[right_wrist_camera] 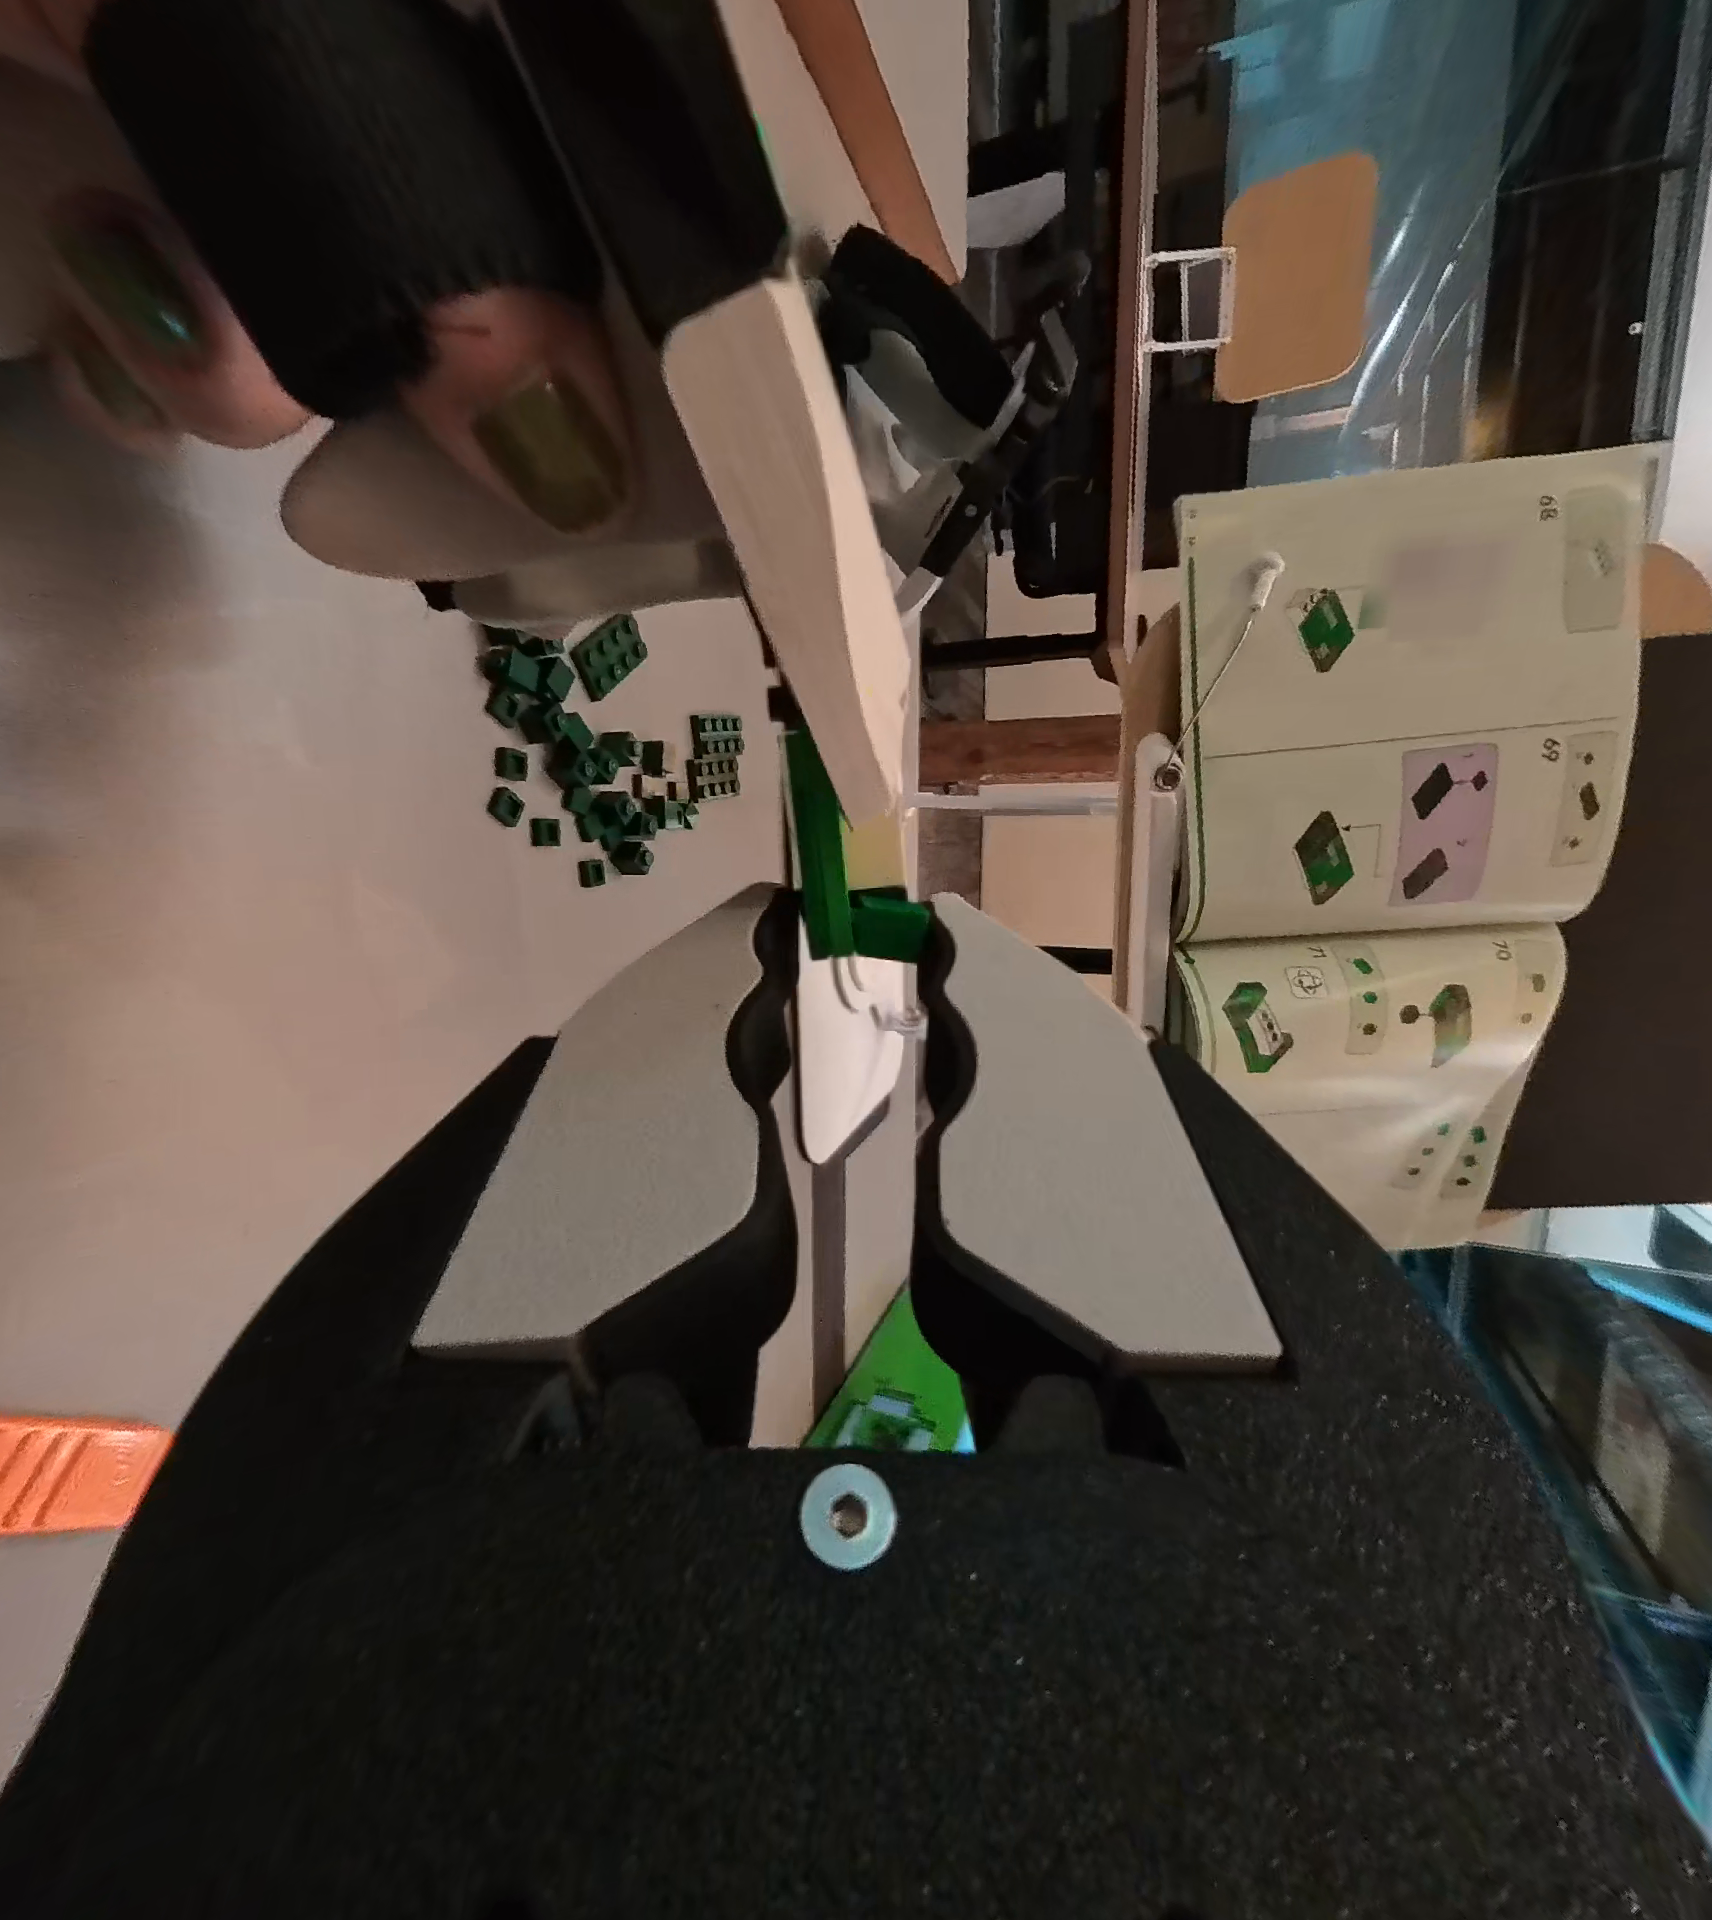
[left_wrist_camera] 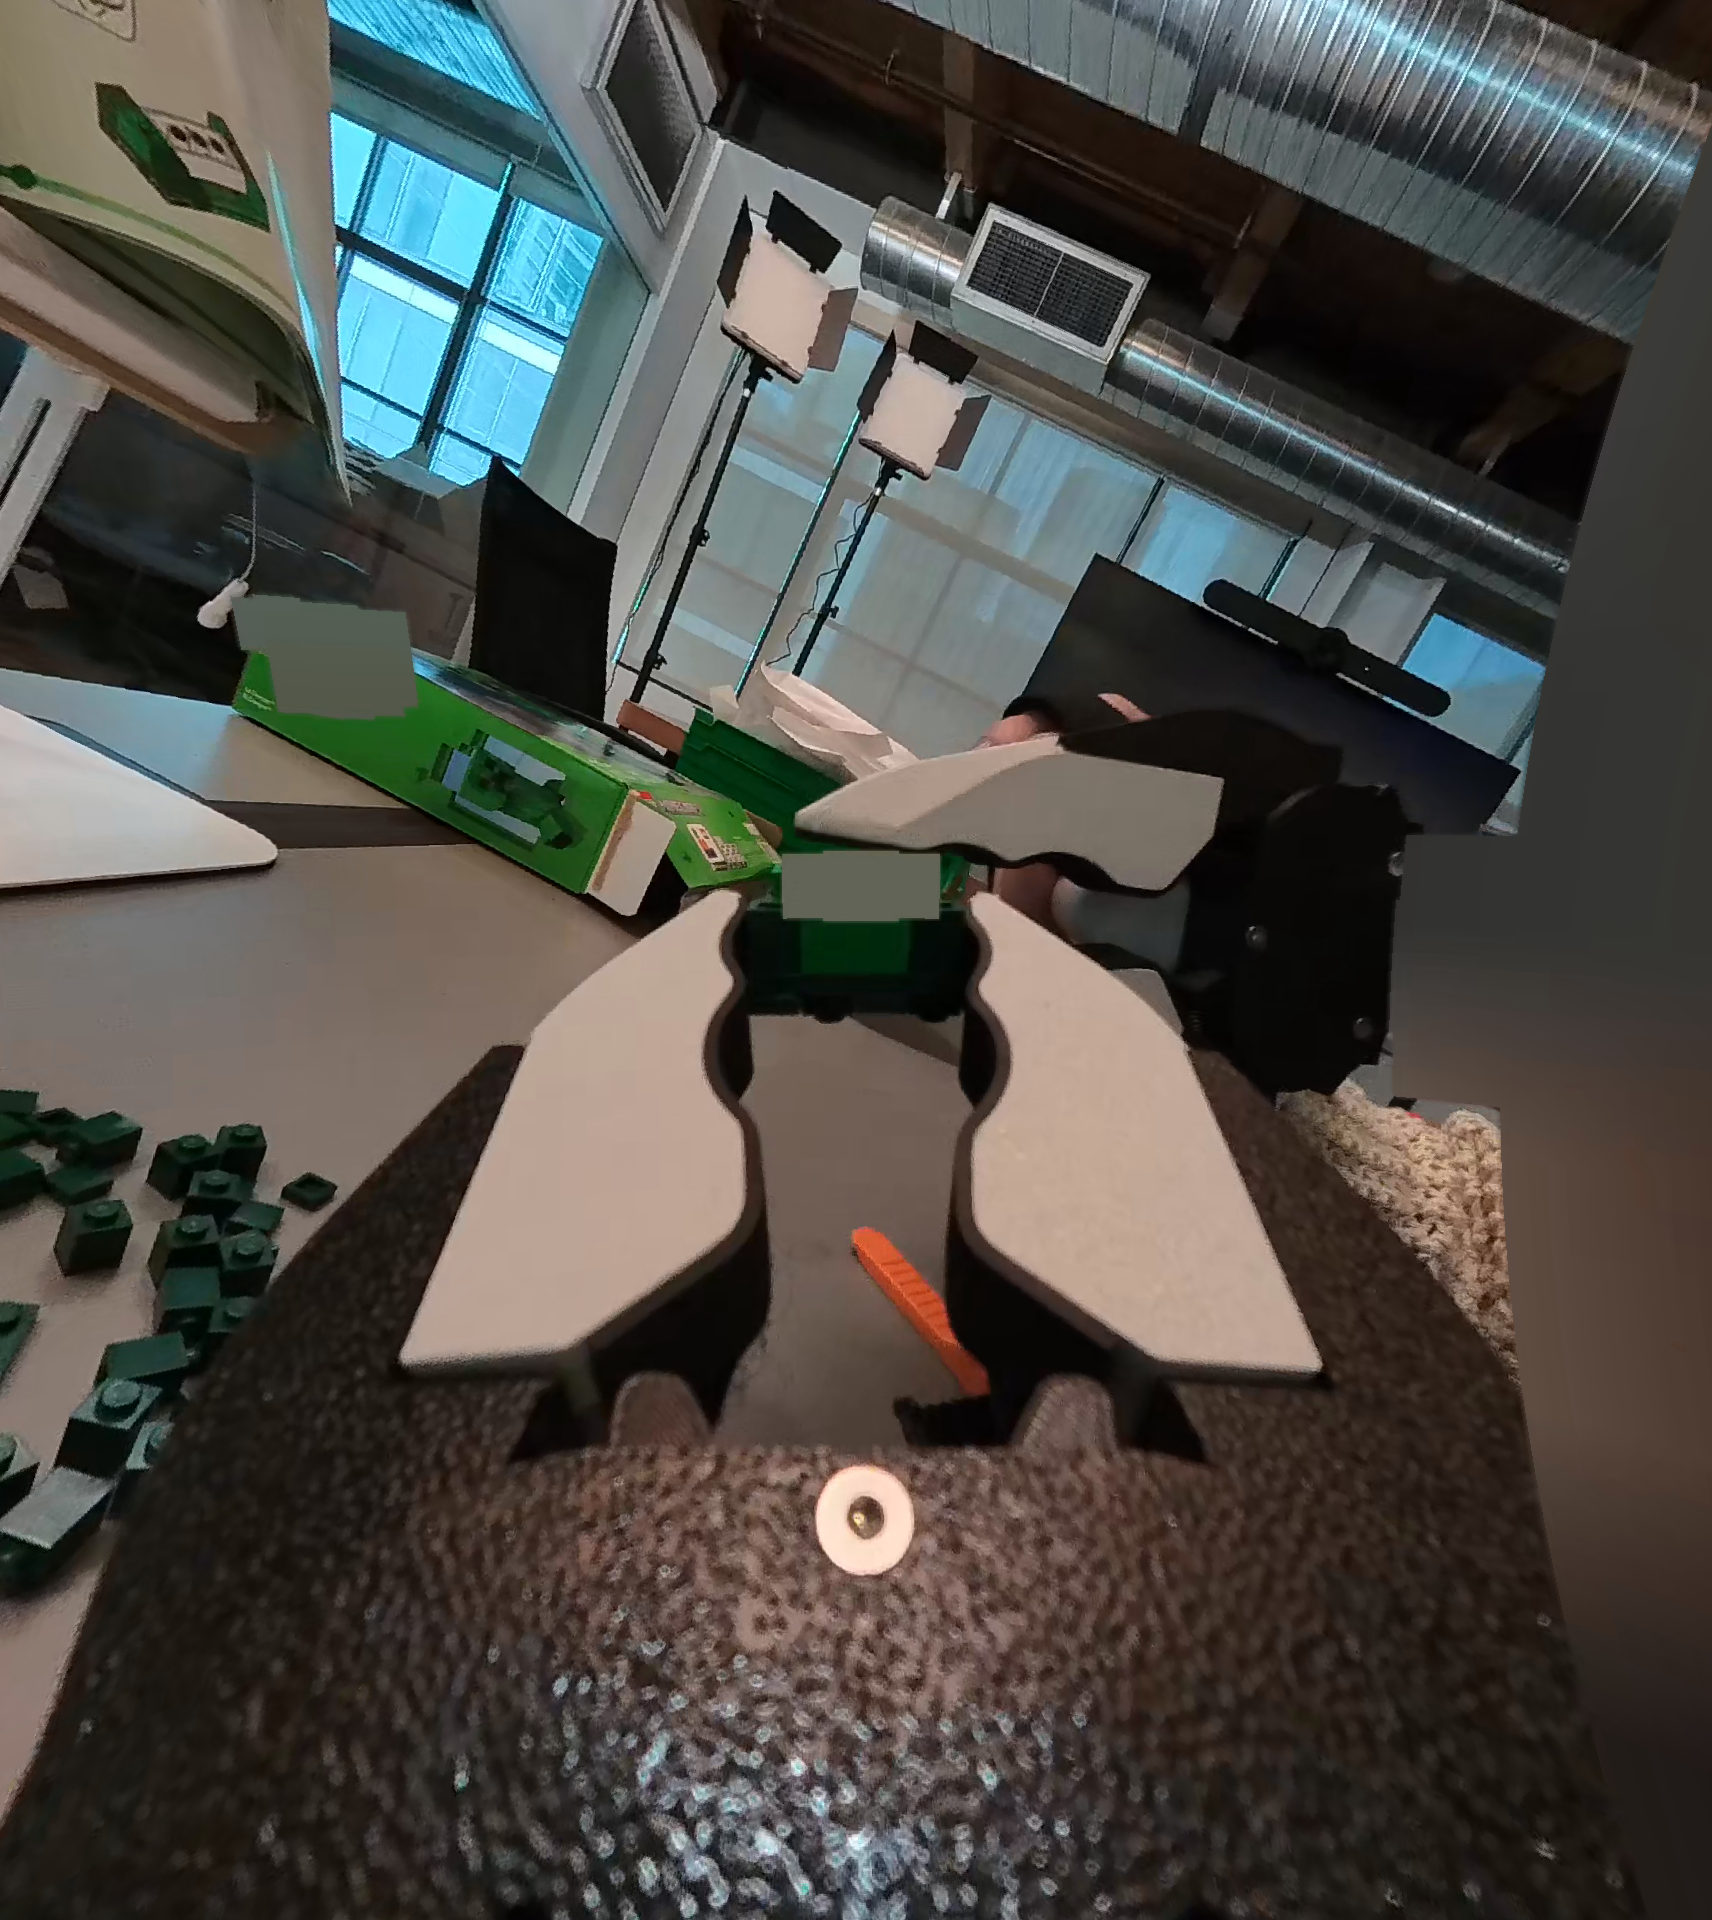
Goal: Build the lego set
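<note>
Lego build (left_wrist_camera: 847,961), a partly made block of bright and dark green bricks, sits clamped between the tips of the left tongs (left_wrist_camera: 852,935), raised off the worktop (left_wrist_camera: 208,977). The right tongs (right_wrist_camera: 847,920) close narrowly on the same build from the side, pinching a small green piece at its edge.

Going left to right in the left wrist view: a scatter of loose dark green bricks (left_wrist_camera: 104,1247) lies on the grey worktop, small studded cubes, slopes and flat plates, all glossy hard plastic. Behind them rests the green cardboard set box (left_wrist_camera: 519,769). Between the tongs lies an orange ridged brick separator (left_wrist_camera: 919,1309). On the far right, the other tongs reach in, matte grey pads on black bodies.

In the right wrist view an instruction booklet (right_wrist_camera: 1392,748) stands open on a stand, paper pages slightly curled.

Judging by how many bricks are still unused and how small the held section is, the set looks some way from finished; most of the loose pile remains to be fitted.
</note>
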`<action>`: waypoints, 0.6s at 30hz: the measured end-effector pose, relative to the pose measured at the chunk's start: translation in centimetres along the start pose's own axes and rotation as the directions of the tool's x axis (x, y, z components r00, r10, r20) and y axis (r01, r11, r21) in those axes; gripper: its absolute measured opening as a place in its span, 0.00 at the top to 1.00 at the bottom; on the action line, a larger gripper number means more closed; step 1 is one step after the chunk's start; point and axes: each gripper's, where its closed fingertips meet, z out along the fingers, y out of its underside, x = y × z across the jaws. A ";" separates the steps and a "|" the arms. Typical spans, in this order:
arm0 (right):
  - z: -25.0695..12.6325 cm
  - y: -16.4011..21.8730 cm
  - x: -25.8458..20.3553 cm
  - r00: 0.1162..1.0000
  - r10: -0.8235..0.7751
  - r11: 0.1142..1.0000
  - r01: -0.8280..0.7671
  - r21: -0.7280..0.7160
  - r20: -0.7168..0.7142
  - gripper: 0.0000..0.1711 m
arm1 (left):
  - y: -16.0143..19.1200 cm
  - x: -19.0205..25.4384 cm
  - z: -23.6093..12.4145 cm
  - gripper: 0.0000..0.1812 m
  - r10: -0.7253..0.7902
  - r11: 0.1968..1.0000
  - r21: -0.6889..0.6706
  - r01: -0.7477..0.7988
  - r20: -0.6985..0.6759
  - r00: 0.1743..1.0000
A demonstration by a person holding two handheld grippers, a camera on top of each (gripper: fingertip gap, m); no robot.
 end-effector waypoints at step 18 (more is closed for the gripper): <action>0.3 0.2 0.1 0.992 -0.119 0.992 0.117 -0.039 -0.047 0.90 | 0.5 -0.3 0.1 0.80 0.003 0.999 -0.032 -0.002 0.020 1.000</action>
